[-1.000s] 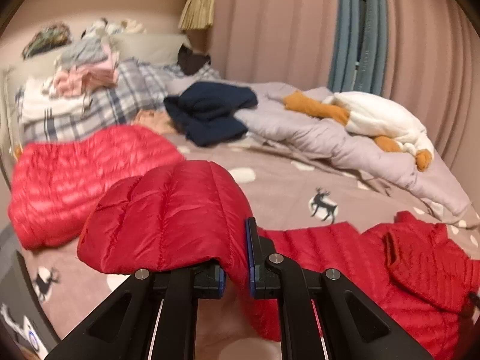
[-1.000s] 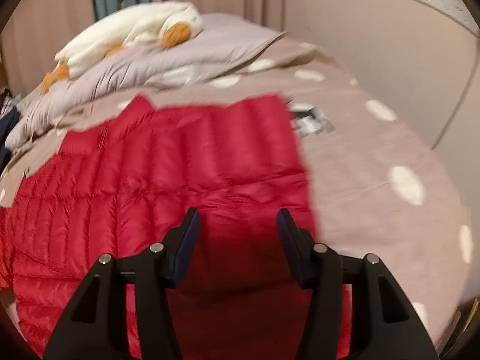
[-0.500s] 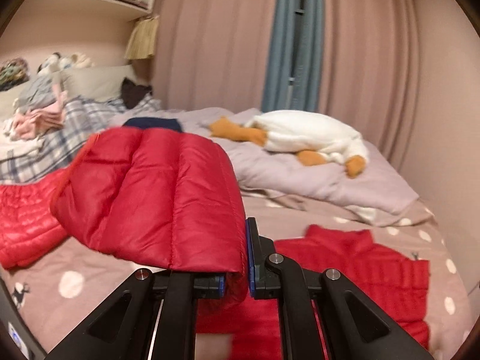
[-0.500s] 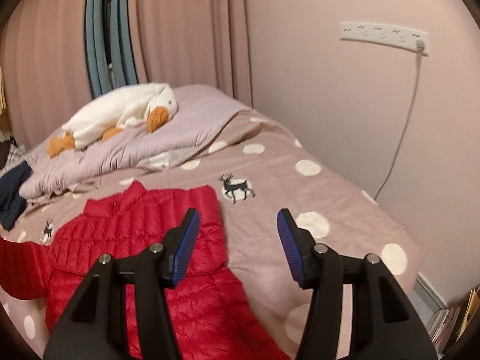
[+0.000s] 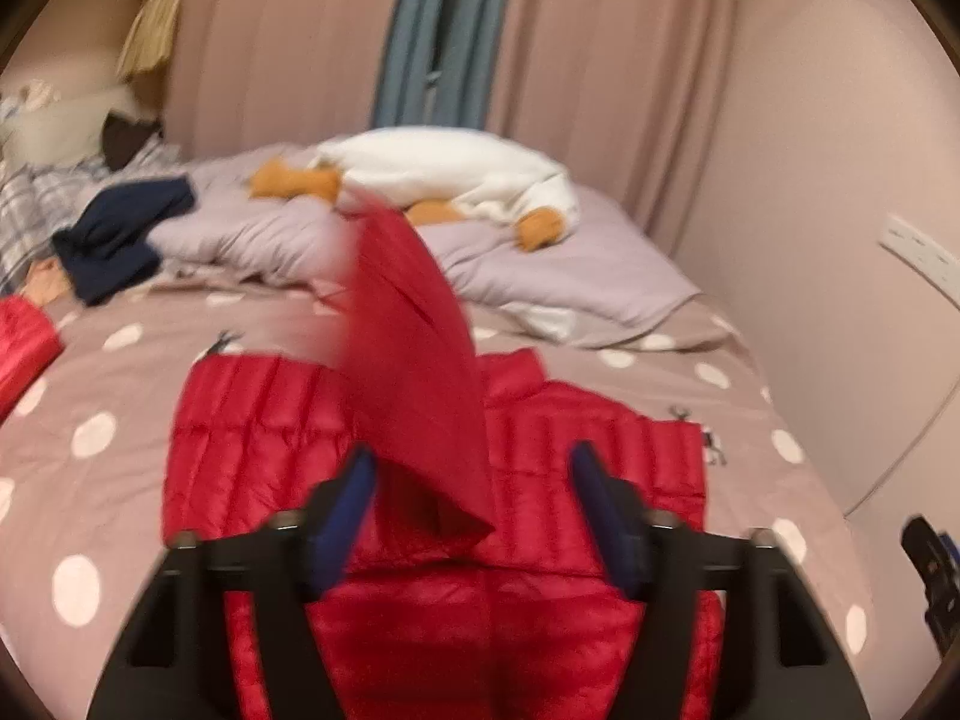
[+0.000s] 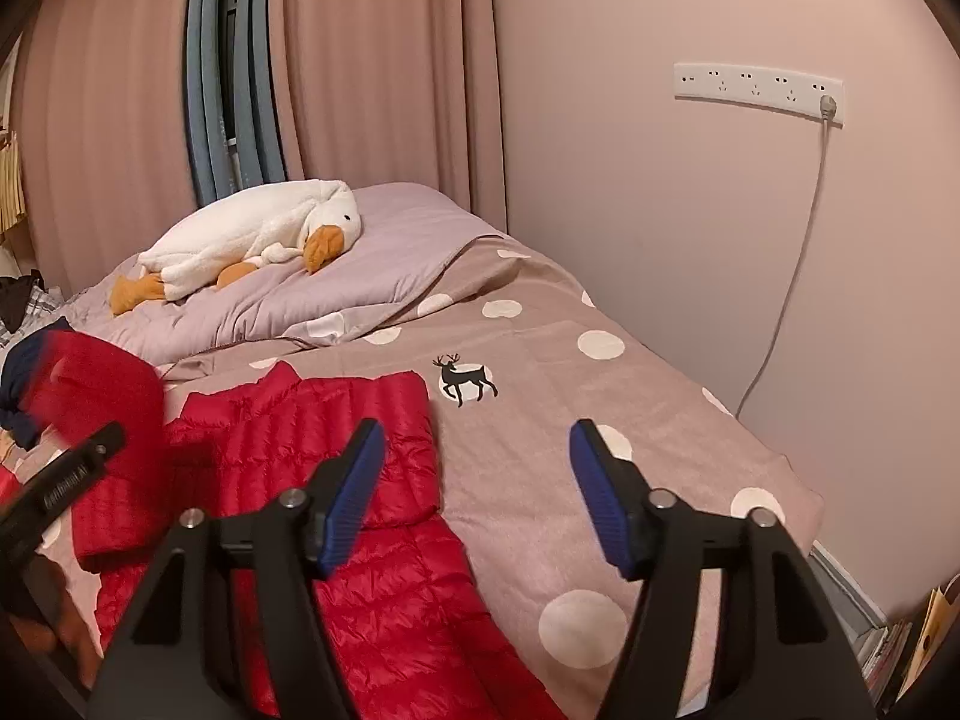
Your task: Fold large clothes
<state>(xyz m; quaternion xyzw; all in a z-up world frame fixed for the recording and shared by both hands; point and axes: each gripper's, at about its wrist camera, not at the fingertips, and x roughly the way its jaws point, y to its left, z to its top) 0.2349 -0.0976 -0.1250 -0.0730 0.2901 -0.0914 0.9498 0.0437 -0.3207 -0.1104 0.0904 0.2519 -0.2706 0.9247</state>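
I'm seeing my left gripper [image 5: 471, 501], just opening, dropping the red sleeve [image 5: 414, 372] it was pinching, while only the right view is showing my right gripper [image 6: 474, 495] spreading empty.

One red jacket [image 5: 252, 456], one plush goose [image 5: 456, 174], two grippers.

red quilted jacket [image 6: 336, 450]; taupe bedsheet [image 6: 600, 420], white dots, deer; white goose plush [image 6: 252, 228].

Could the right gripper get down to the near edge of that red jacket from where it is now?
Probably yes. The right gripper is open and empty, and the red jacket lies flat on the bed just below it with nothing between.
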